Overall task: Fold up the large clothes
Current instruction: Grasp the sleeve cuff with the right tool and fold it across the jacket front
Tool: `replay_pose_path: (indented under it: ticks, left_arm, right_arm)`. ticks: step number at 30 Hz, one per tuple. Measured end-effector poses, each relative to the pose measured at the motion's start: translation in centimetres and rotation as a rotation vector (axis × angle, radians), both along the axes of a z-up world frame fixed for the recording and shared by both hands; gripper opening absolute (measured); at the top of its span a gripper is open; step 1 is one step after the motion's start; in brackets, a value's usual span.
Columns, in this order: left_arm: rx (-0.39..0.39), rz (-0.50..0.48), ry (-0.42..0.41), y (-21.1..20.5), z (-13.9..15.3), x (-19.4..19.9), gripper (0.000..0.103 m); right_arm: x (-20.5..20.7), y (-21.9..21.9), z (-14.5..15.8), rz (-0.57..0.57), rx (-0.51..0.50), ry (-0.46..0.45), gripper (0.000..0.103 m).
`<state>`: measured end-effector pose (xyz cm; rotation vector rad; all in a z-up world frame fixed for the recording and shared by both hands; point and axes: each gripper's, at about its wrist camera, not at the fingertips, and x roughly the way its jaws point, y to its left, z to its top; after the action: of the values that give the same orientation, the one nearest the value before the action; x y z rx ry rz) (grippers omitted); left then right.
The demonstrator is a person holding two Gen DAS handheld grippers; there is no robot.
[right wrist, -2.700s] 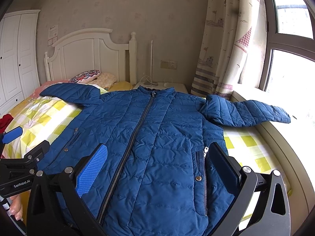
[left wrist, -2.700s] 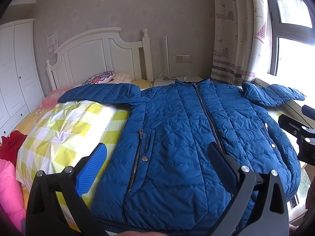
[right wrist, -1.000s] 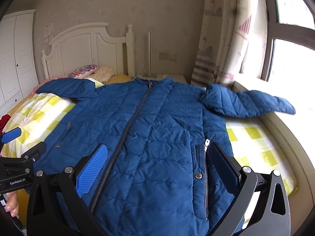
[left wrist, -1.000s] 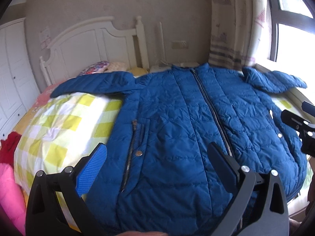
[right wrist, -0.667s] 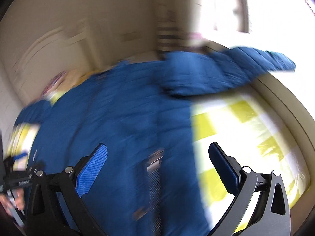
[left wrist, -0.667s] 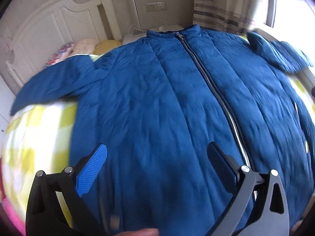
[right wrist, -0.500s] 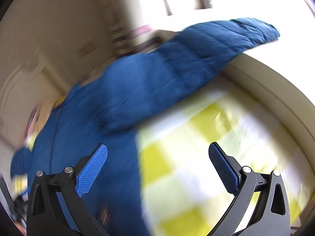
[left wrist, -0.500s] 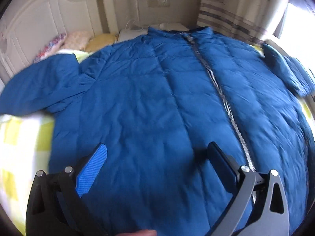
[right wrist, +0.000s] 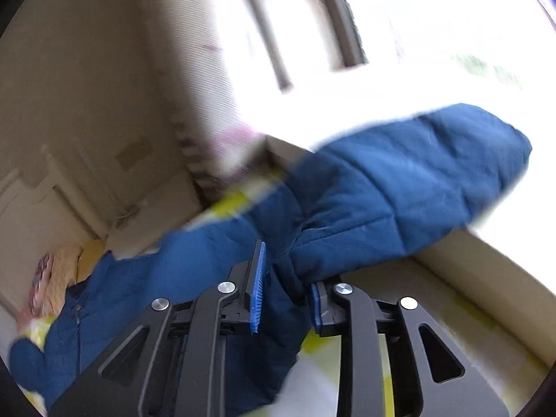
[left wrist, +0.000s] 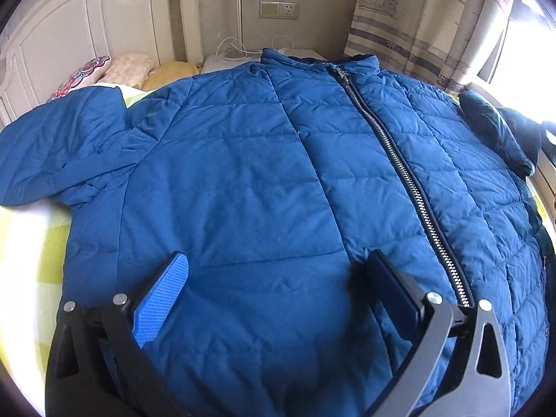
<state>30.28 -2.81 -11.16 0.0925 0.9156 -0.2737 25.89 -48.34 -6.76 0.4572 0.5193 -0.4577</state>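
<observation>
The right gripper (right wrist: 285,292) has just been closing, and now it pinches the blue jacket (left wrist: 278,180) where the sleeve (right wrist: 399,187) joins the body. The left gripper (left wrist: 278,288) is wide open over the jacket's front, beside the zipper (left wrist: 406,173) — nothing is held in it. The jacket lies flat on the yellow checked bed (left wrist: 31,264).

A jacket (left wrist: 243,180) is lying spread across the bed (left wrist: 31,253), collar toward the headboard (left wrist: 69,24), pillows (left wrist: 118,67) sitting behind its left sleeve.
</observation>
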Motion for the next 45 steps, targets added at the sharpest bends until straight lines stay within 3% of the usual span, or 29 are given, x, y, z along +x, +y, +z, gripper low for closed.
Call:
replay_pose_path:
  ticks: [2, 6, 9, 11, 12, 13, 14, 15, 17, 20, 23, 26, 28, 29, 31, 35, 36, 38, 40, 42, 44, 45]
  left_arm:
    - [-0.001, 0.0, 0.0, 0.1, 0.0, -0.1, 0.101]
    - [-0.005, -0.001, -0.001, 0.2, 0.0, -0.2, 0.101]
    - [-0.007, -0.002, -0.001, 0.2, 0.0, -0.1, 0.101]
    - [-0.007, -0.002, -0.001, 0.2, 0.1, -0.1, 0.101]
    - [-0.008, -0.002, -0.002, 0.2, 0.1, -0.1, 0.101]
    - [-0.008, -0.002, -0.002, 0.2, 0.0, -0.1, 0.101]
    - [-0.008, -0.002, -0.002, 0.2, 0.1, -0.1, 0.101]
    - [-0.008, -0.003, -0.002, 0.3, 0.0, -0.1, 0.101]
    - [-0.011, -0.003, -0.002, 0.3, 0.1, -0.1, 0.101]
    - [-0.013, -0.004, -0.002, 0.3, 0.1, 0.0, 0.101]
    - [-0.011, -0.004, -0.003, 0.2, 0.0, 0.0, 0.101]
    - [-0.013, -0.005, -0.004, 0.4, 0.1, 0.0, 0.101]
    - [-0.017, -0.005, -0.004, 0.4, 0.0, 0.0, 0.101]
    - [-0.017, -0.005, -0.005, 0.4, 0.0, 0.0, 0.101]
    - [-0.018, -0.005, -0.004, 0.5, 0.0, 0.0, 0.101]
    - [-0.019, -0.004, -0.004, 0.5, 0.0, 0.0, 0.101]
    - [-0.021, -0.004, -0.004, 0.5, 0.0, 0.0, 0.101]
    - [-0.023, -0.004, -0.004, 0.5, 0.0, 0.0, 0.101]
    - [-0.03, -0.005, -0.004, 0.6, 0.0, 0.0, 0.101]
    - [-0.046, -0.006, -0.005, 0.7, 0.1, 0.0, 0.101]
    - [-0.063, -0.008, -0.003, 1.1, 0.2, -0.1, 0.101]
    - [-0.071, -0.008, -0.003, 1.2, 0.2, -0.1, 0.101]
  right_arm:
    - [0.8, 2.8, 1.5, 0.087, -0.071, -0.027, 0.025]
    - [3.3, 11.5, 2.9, 0.401, -0.184, -0.014, 0.025]
    - [5.4, 18.6, 0.3, 0.676, -0.231, 0.129, 0.025]
    - [6.3, 21.3, -2.1, 0.744, -0.277, 0.253, 0.029]
    - [6.9, 22.2, -4.1, 0.75, -0.312, 0.337, 0.047]
    - [7.2, 22.4, -5.7, 0.756, -0.321, 0.389, 0.051]
    - [7.2, 21.9, -6.2, 0.746, -0.323, 0.379, 0.056]
    - [7.2, 21.4, -6.3, 0.741, -0.308, 0.377, 0.068]
    - [7.3, 20.0, -5.7, 0.759, -0.201, 0.381, 0.077]
    - [4.4, 17.4, -3.2, 0.745, -0.05, 0.307, 0.077]
    - [1.2, 12.9, -2.2, 0.657, 0.167, 0.166, 0.078]
    - [-1.3, 5.3, -4.1, 0.489, 0.481, 0.061, 0.078]
    - [-1.7, 2.2, -5.7, 0.375, 0.595, 0.048, 0.078]
    - [-1.7, 0.8, -6.7, 0.361, 0.68, -0.005, 0.078]
    - [-1.5, -0.6, -7.6, 0.328, 0.748, -0.031, 0.078]
    - [0.7, -2.1, -7.7, 0.2, 0.693, -0.011, 0.078]
    - [1.0, -2.8, -8.2, 0.157, 0.726, -0.007, 0.078]
    - [2.4, -3.6, -9.0, 0.153, 0.762, 0.005, 0.071]
    - [3.1, -2.6, -9.0, 0.158, 0.712, 0.014, 0.051]
    - [3.0, -1.3, -6.7, 0.141, 0.578, -0.003, 0.034]
    - [2.5, 2.3, -2.2, 0.187, 0.308, -0.056, 0.033]
    - [2.8, 3.8, -0.7, 0.221, 0.238, -0.077, 0.033]
